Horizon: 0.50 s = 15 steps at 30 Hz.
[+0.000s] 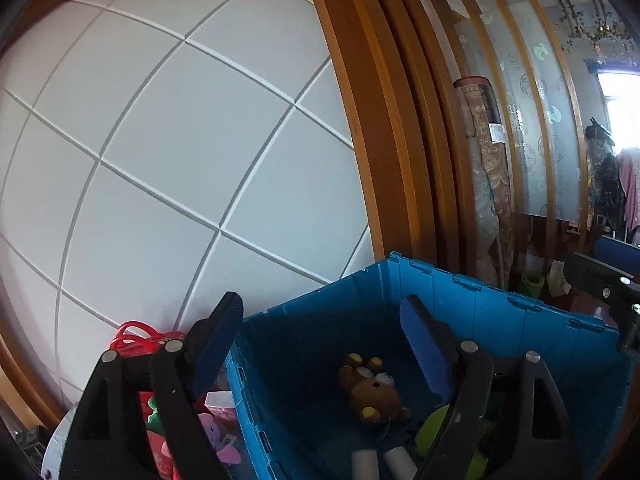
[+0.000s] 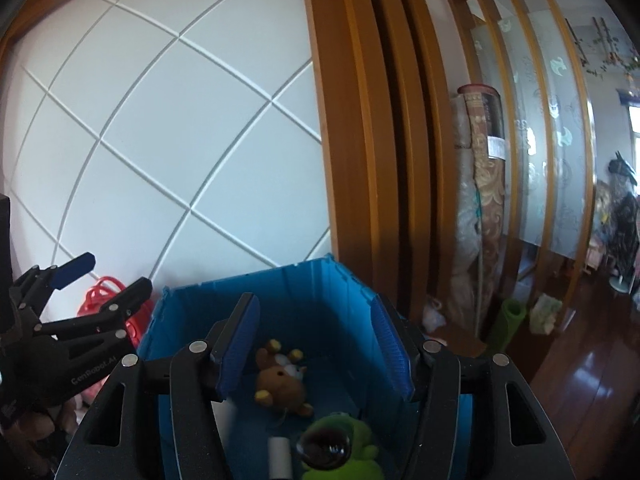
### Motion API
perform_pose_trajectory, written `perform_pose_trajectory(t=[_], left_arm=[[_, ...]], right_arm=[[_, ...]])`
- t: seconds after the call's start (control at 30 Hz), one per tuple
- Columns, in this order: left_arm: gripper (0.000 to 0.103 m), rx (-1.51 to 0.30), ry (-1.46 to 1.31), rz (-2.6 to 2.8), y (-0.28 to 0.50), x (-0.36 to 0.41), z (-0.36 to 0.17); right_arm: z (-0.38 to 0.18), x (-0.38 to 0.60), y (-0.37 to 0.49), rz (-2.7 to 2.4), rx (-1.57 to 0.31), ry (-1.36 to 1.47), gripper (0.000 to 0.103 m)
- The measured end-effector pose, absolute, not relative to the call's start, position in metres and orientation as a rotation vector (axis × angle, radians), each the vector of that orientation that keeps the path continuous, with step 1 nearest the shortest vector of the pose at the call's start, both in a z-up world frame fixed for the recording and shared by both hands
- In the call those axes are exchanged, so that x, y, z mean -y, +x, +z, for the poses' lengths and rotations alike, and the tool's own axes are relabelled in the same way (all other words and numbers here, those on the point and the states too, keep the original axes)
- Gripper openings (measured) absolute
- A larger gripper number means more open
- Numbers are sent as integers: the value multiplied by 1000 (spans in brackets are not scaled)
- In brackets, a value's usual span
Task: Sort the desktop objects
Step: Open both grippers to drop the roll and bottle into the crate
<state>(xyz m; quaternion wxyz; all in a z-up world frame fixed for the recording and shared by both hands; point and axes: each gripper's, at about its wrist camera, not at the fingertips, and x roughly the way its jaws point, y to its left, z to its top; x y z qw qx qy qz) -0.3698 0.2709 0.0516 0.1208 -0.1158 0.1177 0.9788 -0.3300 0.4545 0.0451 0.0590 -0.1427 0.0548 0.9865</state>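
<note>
Claws [image 1: 320,344] [image 2: 316,344] both parted, empty, hung above blue bin [image 2: 320,288]; best drawn clear before seeking next toy.

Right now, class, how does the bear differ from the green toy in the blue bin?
The bear is brown with yellow ears and paws; the green toy is bright green. The bear lies further back in the bin; the green toy lies at the near edge, cut off in the right wrist view. A dark, glossy round thing overlaps the green toy; nothing overlaps the bear. Both look like plush toys.
</note>
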Motion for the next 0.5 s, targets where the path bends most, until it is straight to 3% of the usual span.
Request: perform_pose_trajectory(t=[0.5], left_arm=[[81, -332, -315, 2900, -342, -250, 51]], right_arm=[[40, -438, -278, 3013, -171, -355, 65]])
